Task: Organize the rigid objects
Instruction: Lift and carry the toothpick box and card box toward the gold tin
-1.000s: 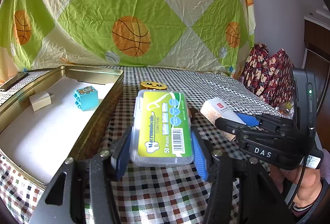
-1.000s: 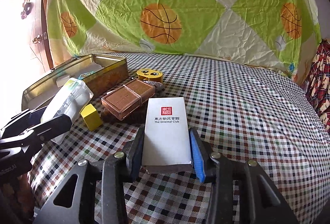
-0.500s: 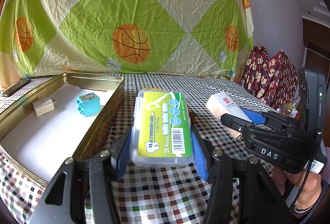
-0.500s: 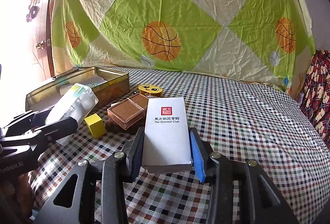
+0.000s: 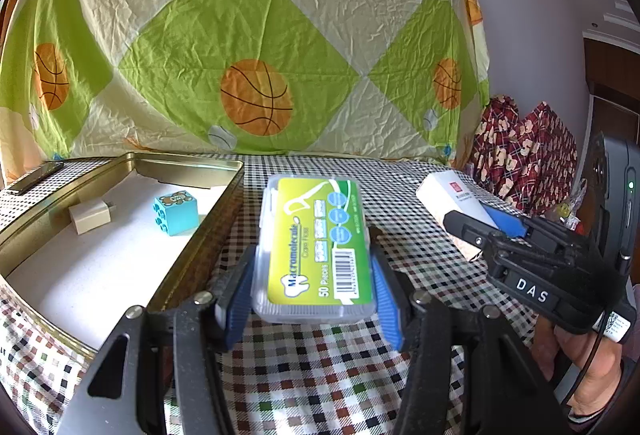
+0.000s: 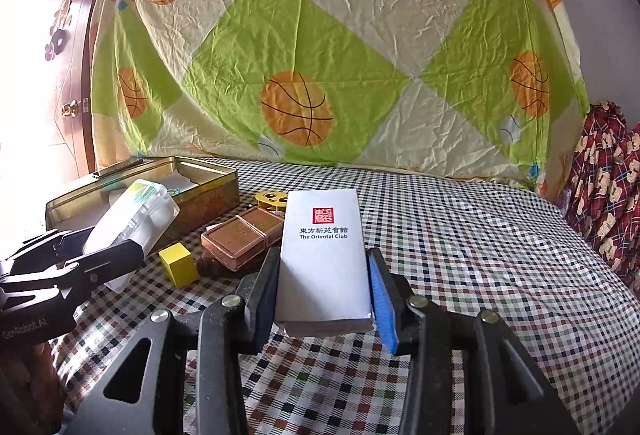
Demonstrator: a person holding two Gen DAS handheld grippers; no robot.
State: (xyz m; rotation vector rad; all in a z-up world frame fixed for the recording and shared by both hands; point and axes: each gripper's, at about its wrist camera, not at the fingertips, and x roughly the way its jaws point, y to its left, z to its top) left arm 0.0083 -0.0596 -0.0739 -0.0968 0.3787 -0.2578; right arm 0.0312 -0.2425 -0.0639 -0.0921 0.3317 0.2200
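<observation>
Bedsheet [image 5: 256, 47] with basketball print hung behind the checked tablecloth [image 6: 460, 235], hiding whatever stood behind it. Gold tin [image 5: 192, 255] sat at left on the cloth, near edge cut off by the frame; inside it lay a blue toy block [image 5: 176, 213] with a bear face and a beige block [image 5: 90, 217], apart from each other. Dark flat thing [image 5: 34, 177] beyond the tin, too blurred to name.

Left gripper [image 5: 312, 275] was clamped on a clear floss pick box [image 5: 314, 247], held above the cloth just right of the tin; label read "Macromolecule Care Floss", "50 Pieces", small print unreadable. Right gripper [image 6: 324, 283] was clamped on a white box [image 6: 324, 255] printed "The Oriental Club" under a red seal and Chinese characters, held over the middle of the cloth. "DAS" showed on the right gripper body, "GenRobot.AI" on the left.

On the cloth between them: a copper-coloured case [image 6: 242, 239] with a band round it, a yellow cube [image 6: 178, 265] just beside it, a yellow smiley piece [image 6: 270, 199] half hidden behind the case.
</observation>
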